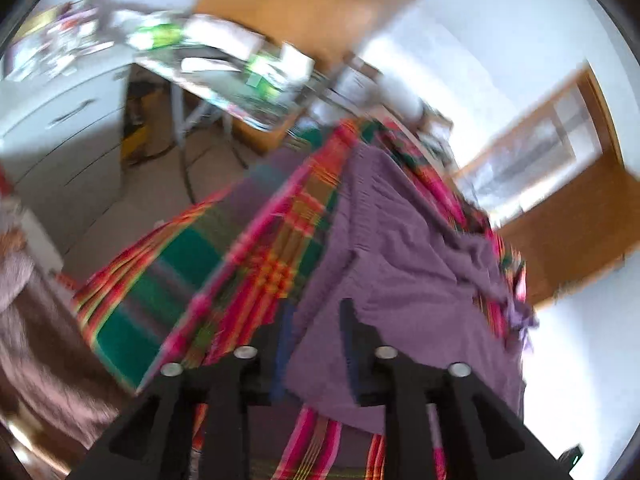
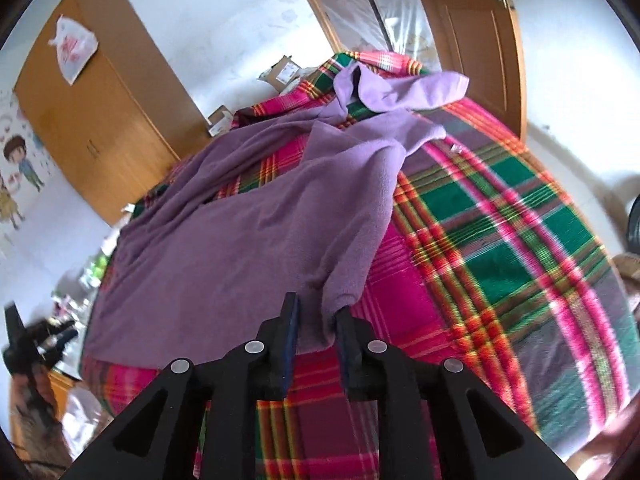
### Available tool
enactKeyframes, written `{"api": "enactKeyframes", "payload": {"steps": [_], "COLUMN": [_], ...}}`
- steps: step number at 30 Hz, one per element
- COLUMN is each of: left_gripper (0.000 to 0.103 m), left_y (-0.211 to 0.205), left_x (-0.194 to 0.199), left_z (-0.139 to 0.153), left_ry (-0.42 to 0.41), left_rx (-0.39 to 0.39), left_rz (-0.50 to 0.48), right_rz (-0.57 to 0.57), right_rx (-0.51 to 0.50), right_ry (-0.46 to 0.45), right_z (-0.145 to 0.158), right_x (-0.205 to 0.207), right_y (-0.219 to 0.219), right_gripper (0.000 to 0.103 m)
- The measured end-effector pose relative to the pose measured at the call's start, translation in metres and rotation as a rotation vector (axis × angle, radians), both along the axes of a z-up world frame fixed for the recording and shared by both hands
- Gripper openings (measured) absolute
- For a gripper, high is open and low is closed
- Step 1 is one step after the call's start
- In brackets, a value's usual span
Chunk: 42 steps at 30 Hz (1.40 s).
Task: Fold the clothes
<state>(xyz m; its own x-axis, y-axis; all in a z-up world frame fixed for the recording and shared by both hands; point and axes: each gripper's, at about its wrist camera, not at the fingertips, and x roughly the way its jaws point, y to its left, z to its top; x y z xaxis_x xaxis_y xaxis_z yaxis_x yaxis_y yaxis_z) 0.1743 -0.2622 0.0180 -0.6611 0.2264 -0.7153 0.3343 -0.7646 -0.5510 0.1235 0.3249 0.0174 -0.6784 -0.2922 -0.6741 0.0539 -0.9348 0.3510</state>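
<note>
Bedroom: wooden wardrobe, wooden door, bed under a pink-green-red plaid blanket. Purple soft fleece garment lies spread across the blanket, rumpled, with hood or sleeve ends bunched at the far side.

Right gripper: jaws part-spread, a near corner or cuff of the fleece sits between them against the right finger; can't tell if it's actually clamped. Left gripper: jaws spread around the garment's near edge, fleece between them, not pinched; view is motion-blurred.

Handling guess: light, limp, grippy nap, no stiffness. Will sag and drag on the blanket. Best held at hem corners or cuffs, bite deep.
</note>
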Motion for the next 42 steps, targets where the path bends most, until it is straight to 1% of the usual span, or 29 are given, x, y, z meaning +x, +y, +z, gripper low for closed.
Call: {"api": "enactKeyframes", "payload": {"steps": [1, 5, 7, 9, 11, 12, 13, 15, 18, 21, 24, 26, 28, 31, 34, 37, 39, 40, 42], "left_gripper": [0.029, 0.029, 0.031, 0.032, 0.032, 0.032, 0.032, 0.032, 0.032, 0.032, 0.032, 0.032, 0.032, 0.031, 0.029, 0.029, 0.029, 0.029, 0.029], "left_y": [0.001, 0.007, 0.009, 0.012, 0.015, 0.016, 0.017, 0.019, 0.014, 0.017, 0.026, 0.027, 0.023, 0.019, 0.018, 0.017, 0.017, 0.018, 0.019], "left_x": [-0.006, -0.029, -0.041, -0.052, -0.064, -0.070, -0.076, -0.083, -0.080, -0.077, -0.075, -0.075, -0.074, -0.071, -0.071, -0.072, -0.073, -0.073, -0.074], "left_z": [-0.002, -0.008, -0.012, -0.015, -0.018, -0.020, -0.022, -0.024, -0.024, -0.023, -0.021, -0.022, -0.025, -0.026, -0.028, -0.032, -0.033, -0.034, -0.033], "left_ry": [-0.008, -0.039, -0.055, -0.070, -0.086, -0.094, -0.101, -0.110, -0.103, -0.098, -0.088, -0.080, -0.069, -0.054, -0.052, -0.047, -0.041, -0.038, -0.033], "left_rx": [0.002, 0.012, 0.016, 0.021, 0.026, 0.028, 0.031, 0.040, 0.054, 0.027, -0.013, 0.003, 0.043, 0.073, 0.093, 0.117, 0.124, 0.125, 0.118], "left_rz": [-0.015, -0.077, -0.108, -0.139, -0.169, -0.185, -0.200, -0.220, -0.213, -0.222, -0.257, -0.272, -0.266, -0.264, -0.276, -0.281, -0.288, -0.292, -0.301], "right_rz": [-0.006, -0.042, -0.084, -0.129, -0.149, -0.150, -0.124, -0.065, 0.049, 0.215, 0.372, 0.485, 0.579, 0.721, 0.808, 0.829, 0.863, 0.872, 0.926], "right_rx": [0.017, 0.043, 0.064, 0.082, 0.076, 0.073, 0.072, 0.078, 0.102, 0.124, 0.144, 0.174, 0.202, 0.239, 0.238, 0.230, 0.233, 0.242, 0.260], "right_ry": [0.011, 0.069, 0.118, 0.177, 0.222, 0.234, 0.233, 0.220, 0.199, 0.181, 0.163, 0.134, 0.113, 0.083, 0.088, 0.072, 0.034, 0.019, -0.042], "right_z": [0.001, 0.009, 0.016, 0.025, 0.034, 0.037, 0.038, 0.040, 0.043, 0.046, 0.047, 0.045, 0.041, 0.034, 0.031, 0.025, 0.017, 0.013, 0.000], "right_x": [0.003, 0.015, 0.021, 0.024, 0.023, 0.020, 0.013, -0.003, -0.032, -0.063, -0.095, -0.119, -0.136, -0.159, -0.174, -0.191, -0.201, -0.205, -0.211], "right_y": [-0.001, 0.001, 0.002, 0.003, 0.000, -0.003, -0.010, -0.025, -0.061, -0.111, -0.168, -0.214, -0.251, -0.307, -0.352, -0.386, -0.406, -0.415, -0.433], "right_gripper": [0.019, 0.019, 0.024, 0.025, 0.029, 0.033, 0.037, 0.037, 0.037, 0.037, 0.037, 0.037, 0.037, 0.037, 0.037, 0.038, 0.038, 0.040, 0.043]}}
